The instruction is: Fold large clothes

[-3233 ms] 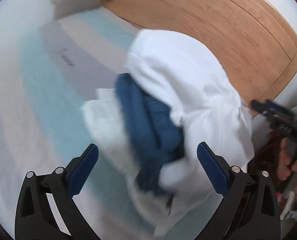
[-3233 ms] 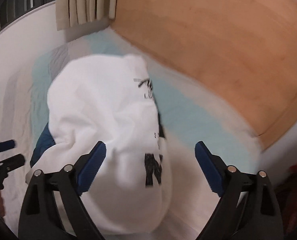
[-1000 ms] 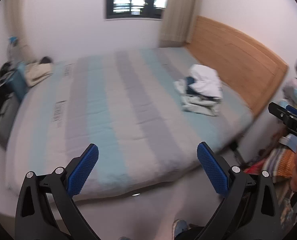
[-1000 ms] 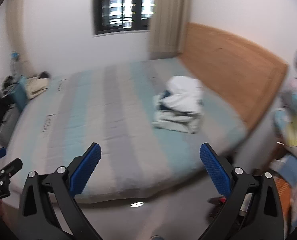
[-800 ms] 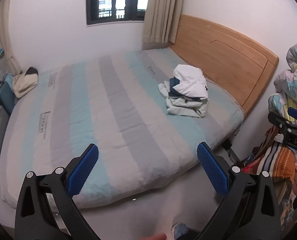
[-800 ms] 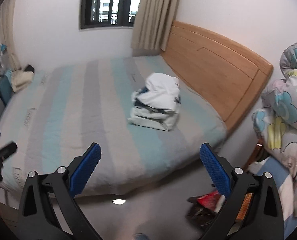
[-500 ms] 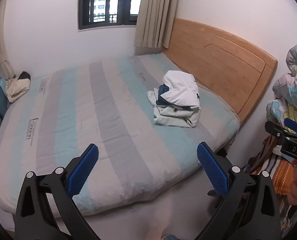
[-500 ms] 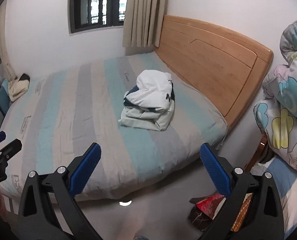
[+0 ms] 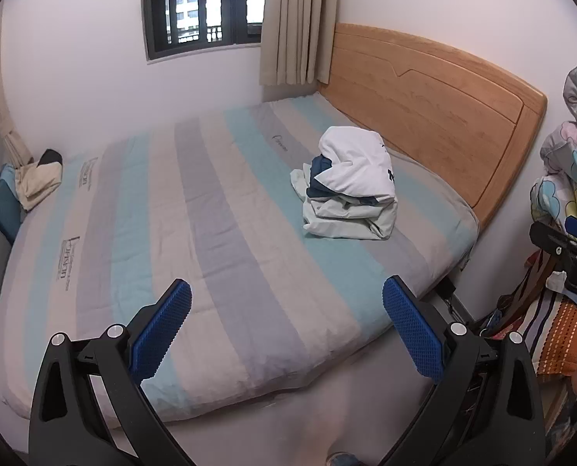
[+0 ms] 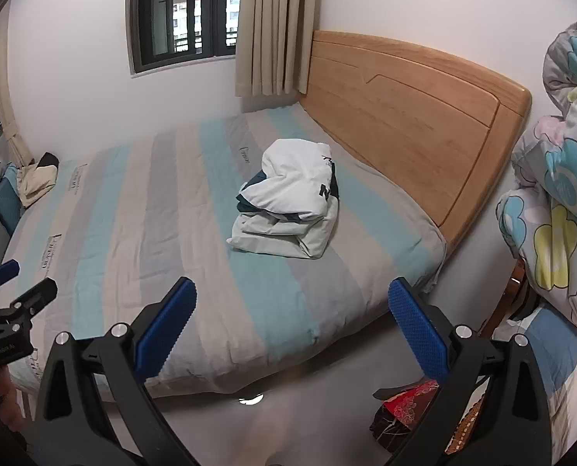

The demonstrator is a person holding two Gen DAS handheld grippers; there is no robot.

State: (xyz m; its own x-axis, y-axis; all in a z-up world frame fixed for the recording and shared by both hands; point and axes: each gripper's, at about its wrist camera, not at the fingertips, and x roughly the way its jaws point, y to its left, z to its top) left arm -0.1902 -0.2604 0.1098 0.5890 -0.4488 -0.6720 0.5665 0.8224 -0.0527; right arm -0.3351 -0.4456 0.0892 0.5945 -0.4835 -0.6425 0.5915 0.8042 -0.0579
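Clothes (image 9: 350, 184) lie in one stack on the bed (image 9: 218, 240), toward the headboard (image 9: 435, 116) end; from the left wrist camera they sit at about one o'clock, from the right wrist camera close to twelve. The stack has a white top with dark lettering draped over the rest, a dark blue piece showing at its near-left edge, and pale folded layers underneath. Its edges look rounded and loose, not squared.

Both tools hang well apart from the stack, over the floor beside the mattress. The left gripper (image 9: 286, 328) has its jaws spread wide with nothing between the blue pads, and the right gripper (image 10: 292, 322) is likewise wide and empty. In the left view the right gripper shows at three o'clock; in the right view the left gripper shows at nine o'clock.

Judging by how things lie, the stack is set down and neither tool is on cloth, so the step in hand looks like a pause between garments or the end of the job. A bundled flowered quilt (image 10: 556, 178) at the right camera's three o'clock and a beige cloth (image 9: 38, 184) at the far left corner of the bed are the only other loose textiles; whether either belongs to the task I cannot tell. Any next move would call for crossing back to the bed first, then pinching one edge with each tool.
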